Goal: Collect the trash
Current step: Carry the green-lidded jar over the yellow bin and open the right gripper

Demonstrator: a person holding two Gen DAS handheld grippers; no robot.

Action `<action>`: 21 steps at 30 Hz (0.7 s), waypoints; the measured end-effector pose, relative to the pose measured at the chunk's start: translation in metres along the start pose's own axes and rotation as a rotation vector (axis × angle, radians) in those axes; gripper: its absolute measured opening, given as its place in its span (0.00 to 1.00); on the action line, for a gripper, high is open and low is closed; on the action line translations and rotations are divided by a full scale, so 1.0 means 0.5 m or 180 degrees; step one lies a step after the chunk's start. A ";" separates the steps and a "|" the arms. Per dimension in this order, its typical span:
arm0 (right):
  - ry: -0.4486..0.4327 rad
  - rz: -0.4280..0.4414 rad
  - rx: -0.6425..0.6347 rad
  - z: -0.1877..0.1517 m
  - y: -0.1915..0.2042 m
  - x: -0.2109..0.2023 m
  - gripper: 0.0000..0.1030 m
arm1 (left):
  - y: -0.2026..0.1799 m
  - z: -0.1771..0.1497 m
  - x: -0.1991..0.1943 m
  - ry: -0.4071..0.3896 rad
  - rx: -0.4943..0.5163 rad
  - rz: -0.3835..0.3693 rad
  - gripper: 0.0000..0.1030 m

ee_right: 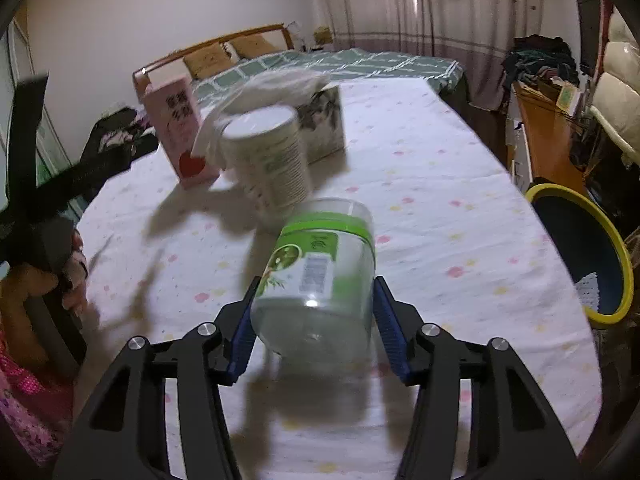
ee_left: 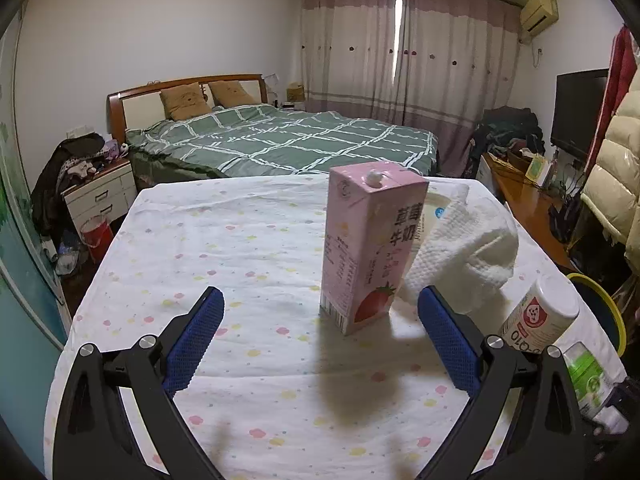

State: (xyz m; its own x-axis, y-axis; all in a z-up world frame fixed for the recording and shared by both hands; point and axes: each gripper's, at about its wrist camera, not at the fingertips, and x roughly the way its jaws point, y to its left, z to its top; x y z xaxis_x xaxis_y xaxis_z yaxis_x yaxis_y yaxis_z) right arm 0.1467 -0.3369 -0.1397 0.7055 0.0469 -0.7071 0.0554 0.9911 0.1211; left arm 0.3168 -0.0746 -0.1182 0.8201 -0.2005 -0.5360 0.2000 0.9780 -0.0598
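Right gripper (ee_right: 312,320) clenches the clear jar (ee_right: 320,280), tilted toward twelve o'clock; bin (ee_right: 616,248) at three. Left gripper (ee_left: 320,316) gapes, pink carton (ee_left: 368,248) upright just beyond at twelve.

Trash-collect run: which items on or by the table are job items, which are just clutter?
Job items: clear jar in right hand-held gripper; pink milk carton; white canister; crumpled paper towel; yellow-rimmed bin.

Lying about: tissue box; bed; nightstand.

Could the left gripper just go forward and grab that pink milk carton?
Probably yes. The left gripper is open, and the pink milk carton stands upright just ahead between its fingers, with nothing between them. The crumpled paper towel touches its right side.
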 end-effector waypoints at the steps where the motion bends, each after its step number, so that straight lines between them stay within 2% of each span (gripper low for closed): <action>1: -0.0026 0.0009 0.0040 0.003 -0.012 -0.008 0.49 | 0.000 0.000 0.001 0.0002 -0.0009 -0.0003 0.93; 14: -0.0165 0.0050 0.0342 0.028 -0.119 -0.070 0.48 | -0.004 -0.003 0.007 0.0004 0.0076 0.0009 0.93; 21: -0.0414 -0.0377 0.0711 0.053 -0.251 -0.115 0.48 | -0.012 -0.005 0.004 0.0009 0.0125 -0.0017 0.93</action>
State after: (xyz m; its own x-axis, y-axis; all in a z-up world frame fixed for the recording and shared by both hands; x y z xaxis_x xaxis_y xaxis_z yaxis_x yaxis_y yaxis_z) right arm 0.1179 -0.4670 -0.0955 0.7687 -0.0983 -0.6320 0.2871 0.9360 0.2035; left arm 0.3161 -0.0808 -0.1209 0.8175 -0.2053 -0.5381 0.2252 0.9739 -0.0296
